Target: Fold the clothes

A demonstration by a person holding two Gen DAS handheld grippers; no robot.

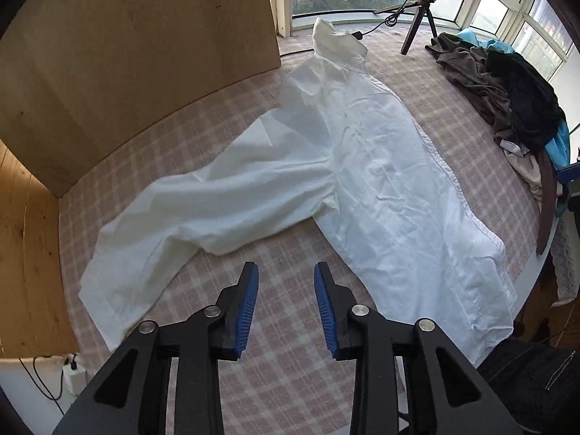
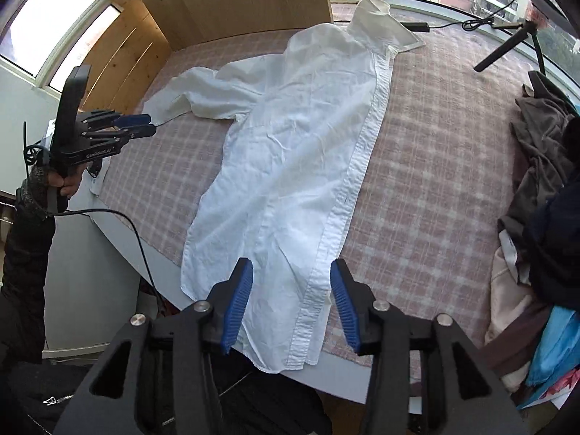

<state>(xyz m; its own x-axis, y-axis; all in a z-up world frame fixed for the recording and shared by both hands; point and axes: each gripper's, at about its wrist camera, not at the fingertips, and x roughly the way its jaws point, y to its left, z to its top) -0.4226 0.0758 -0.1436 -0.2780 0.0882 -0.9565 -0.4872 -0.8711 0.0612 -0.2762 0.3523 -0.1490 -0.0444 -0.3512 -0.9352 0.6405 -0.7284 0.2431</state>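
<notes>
White shirt lies lengthwise, collar far, hem near.

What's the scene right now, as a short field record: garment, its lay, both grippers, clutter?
garment: white shirt, folded in half lengthwise, button placket along one edge
sleeve: sleeve spread out sideways on the checked cloth
left gripper: left gripper open, empty, above the cloth
right gripper: right gripper open, empty, over the hem
clutter: pile of clothes beside the shirt

"GenRobot.AI" on left gripper
</notes>
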